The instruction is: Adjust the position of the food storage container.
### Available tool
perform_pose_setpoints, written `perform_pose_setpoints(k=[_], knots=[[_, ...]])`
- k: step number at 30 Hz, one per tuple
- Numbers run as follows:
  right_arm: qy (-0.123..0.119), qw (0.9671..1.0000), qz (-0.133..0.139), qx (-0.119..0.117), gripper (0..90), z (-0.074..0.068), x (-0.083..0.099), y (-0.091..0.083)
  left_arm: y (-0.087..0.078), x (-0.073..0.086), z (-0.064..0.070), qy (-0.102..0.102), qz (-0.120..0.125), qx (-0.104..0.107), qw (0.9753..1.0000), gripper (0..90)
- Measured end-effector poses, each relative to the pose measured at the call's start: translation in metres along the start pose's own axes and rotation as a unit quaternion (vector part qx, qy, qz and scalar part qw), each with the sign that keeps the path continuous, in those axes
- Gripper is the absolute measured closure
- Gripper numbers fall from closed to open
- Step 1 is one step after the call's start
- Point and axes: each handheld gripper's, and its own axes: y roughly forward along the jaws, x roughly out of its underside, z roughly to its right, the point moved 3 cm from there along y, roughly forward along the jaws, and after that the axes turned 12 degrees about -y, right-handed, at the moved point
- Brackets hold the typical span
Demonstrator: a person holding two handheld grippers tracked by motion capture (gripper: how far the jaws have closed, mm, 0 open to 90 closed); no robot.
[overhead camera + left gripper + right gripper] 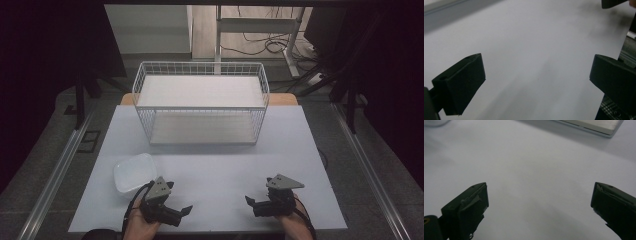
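High view: open tongs (216, 206) apart, near table (210, 170) edge.

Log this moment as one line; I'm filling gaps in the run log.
left gripper: open, empty, near white container | right gripper: open, empty | wire rack: at table's far side, shelves bare
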Motion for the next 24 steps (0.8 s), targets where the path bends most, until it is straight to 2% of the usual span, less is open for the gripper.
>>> perform_pose_setpoints(k=[2, 5, 7, 11, 18, 20, 23, 24], knots=[[-0.001, 1.0, -0.003, 0.004, 0.2, 0.0, 0.0, 0.003, 0.002, 0.004, -0.008, -0.01, -0.01, -0.004, 0.9999, 0.3], [0.009, 0.9999, -0.003, 0.004, 0.0, -0.001, -0.001, 0.006, 0.002, 0.005, -0.011, -0.017, -0.011, 0.003, 0.9998, 1.1], [0.007, 1.0, -0.003, 0.006, 0.0, -0.002, -0.001, 0.008, 0.003, 0.005, -0.011, -0.012, -0.012, 0.009, 0.9998, 2.0], [0.005, 0.9999, -0.007, 0.013, 0.0, -0.002, -0.001, 0.008, 0.005, 0.005, -0.008, -0.002, -0.02, 0.007, 0.9998, 2.0], [-0.003, 0.9999, -0.011, 0.007, 0.0, -0.005, -0.003, 0.009, 0.003, 0.002, -0.009, -0.017, -0.031, 0.018, 0.9992, 1.7], [0.0, 0.9999, -0.012, 0.007, 0.0, -0.005, -0.003, 0.009, -0.005, -0.003, -0.01, -0.024, -0.02, 0.032, 0.999, 1.1], [0.003, 0.9999, -0.011, 0.008, 0.0, -0.003, -0.003, 0.008, -0.013, -0.007, -0.012, -0.021, -0.013, 0.022, 0.9995, 3.9], [0.009, 0.9999, -0.008, 0.009, 0.0, -0.002, -0.004, 0.007, -0.023, -0.01, -0.016, -0.018, -0.003, 0.005, 0.9998, 6.1]])
